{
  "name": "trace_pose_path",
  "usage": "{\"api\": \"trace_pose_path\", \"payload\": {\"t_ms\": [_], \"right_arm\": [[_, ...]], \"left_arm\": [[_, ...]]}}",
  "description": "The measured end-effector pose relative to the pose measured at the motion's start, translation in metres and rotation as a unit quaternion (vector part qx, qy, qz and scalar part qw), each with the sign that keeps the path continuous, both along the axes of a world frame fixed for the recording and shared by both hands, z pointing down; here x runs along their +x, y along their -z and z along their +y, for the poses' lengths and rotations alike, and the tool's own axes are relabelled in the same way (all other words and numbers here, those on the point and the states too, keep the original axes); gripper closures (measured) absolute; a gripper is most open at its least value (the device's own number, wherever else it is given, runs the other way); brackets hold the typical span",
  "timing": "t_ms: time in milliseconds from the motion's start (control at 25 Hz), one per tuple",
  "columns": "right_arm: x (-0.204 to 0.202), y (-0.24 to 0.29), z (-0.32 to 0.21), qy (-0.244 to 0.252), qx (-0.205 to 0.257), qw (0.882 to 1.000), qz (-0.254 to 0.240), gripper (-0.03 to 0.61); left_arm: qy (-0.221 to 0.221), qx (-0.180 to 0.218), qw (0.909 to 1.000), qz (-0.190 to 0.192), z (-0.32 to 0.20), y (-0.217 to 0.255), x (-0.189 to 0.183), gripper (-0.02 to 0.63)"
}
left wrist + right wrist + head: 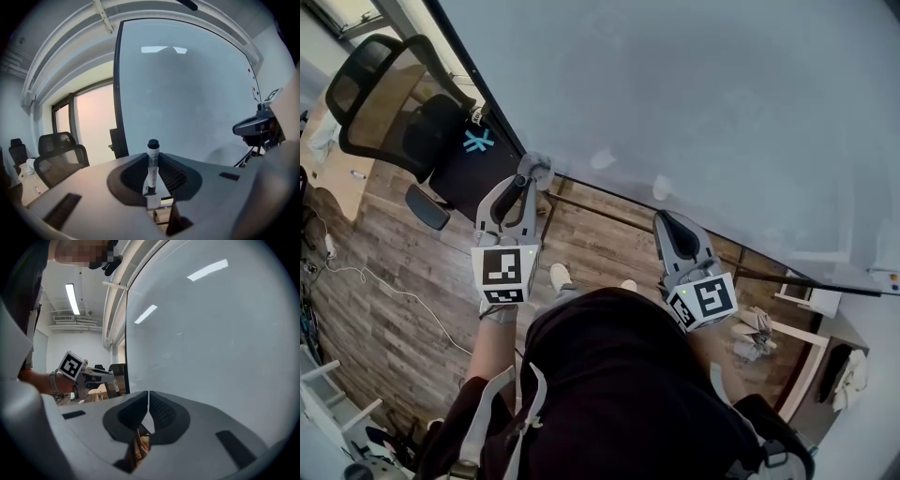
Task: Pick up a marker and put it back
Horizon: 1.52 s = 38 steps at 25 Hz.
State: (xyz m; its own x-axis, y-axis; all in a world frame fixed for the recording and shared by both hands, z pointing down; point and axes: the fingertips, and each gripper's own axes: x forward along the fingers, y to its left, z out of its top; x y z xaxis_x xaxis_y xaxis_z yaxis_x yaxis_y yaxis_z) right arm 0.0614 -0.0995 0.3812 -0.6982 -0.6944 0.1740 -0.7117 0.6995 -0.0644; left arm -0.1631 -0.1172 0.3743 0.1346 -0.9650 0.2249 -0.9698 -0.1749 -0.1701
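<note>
Facing whiteboard (694,103): left gripper (151,161) fingers clamp marker (152,159); right gripper (148,401) fingers together; wood floor (591,239), office chair (394,103).

White marker (153,163) with a black cap. Both the left tongs (532,172) and right tongs (666,219) are grey, with black ribbed pads (172,173) and black-and-white square-patterned cubes (505,269). The floor (384,309) is brown wood planks.

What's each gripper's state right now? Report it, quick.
Left gripper: closed on a marker, which stands upright between its jaws.
Right gripper: closed, holding nothing.
</note>
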Motion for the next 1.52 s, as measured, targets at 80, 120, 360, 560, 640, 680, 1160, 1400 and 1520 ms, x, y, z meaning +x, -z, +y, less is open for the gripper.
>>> {"api": "trace_pose_path", "payload": {"t_ms": [80,120,360,560,640,680,1160,1400,1520], "right_arm": [[-0.004,0.003,0.001,0.011,0.004,1.0,-0.002,0.557],[-0.007,0.005,0.002,0.017,0.005,1.0,-0.003,0.557],[-0.022,0.011,0.007,0.056,0.012,0.998,-0.006,0.555],[-0.031,0.016,0.012,0.085,0.019,0.996,-0.004,0.557],[-0.035,0.017,0.014,0.095,0.02,0.995,-0.003,0.557],[-0.037,0.017,0.015,0.101,0.021,0.995,-0.002,0.557],[-0.067,0.018,0.039,0.167,0.025,0.986,0.011,0.555],[-0.079,0.016,0.052,0.191,0.026,0.981,0.021,0.557],[-0.081,0.014,0.055,0.198,0.025,0.98,0.024,0.555]], "left_arm": [[0.002,0.009,1.0,-0.002,0.007,0.01,0.002,0.54],[0.003,0.013,0.9999,-0.003,0.011,0.015,0.003,0.54],[0.018,0.029,0.9993,-0.016,0.036,0.029,0.007,0.54],[0.036,0.03,0.9987,-0.019,0.058,0.032,0.006,0.54],[0.045,0.03,0.9983,-0.02,0.066,0.032,0.003,0.54],[0.05,0.03,0.9981,-0.02,0.07,0.032,0.001,0.54],[0.099,0.02,0.9948,-0.009,0.114,0.02,-0.019,0.54],[0.118,0.012,0.993,0.001,0.133,0.01,-0.024,0.54],[0.126,0.008,0.992,0.002,0.14,0.005,-0.027,0.54]]}}
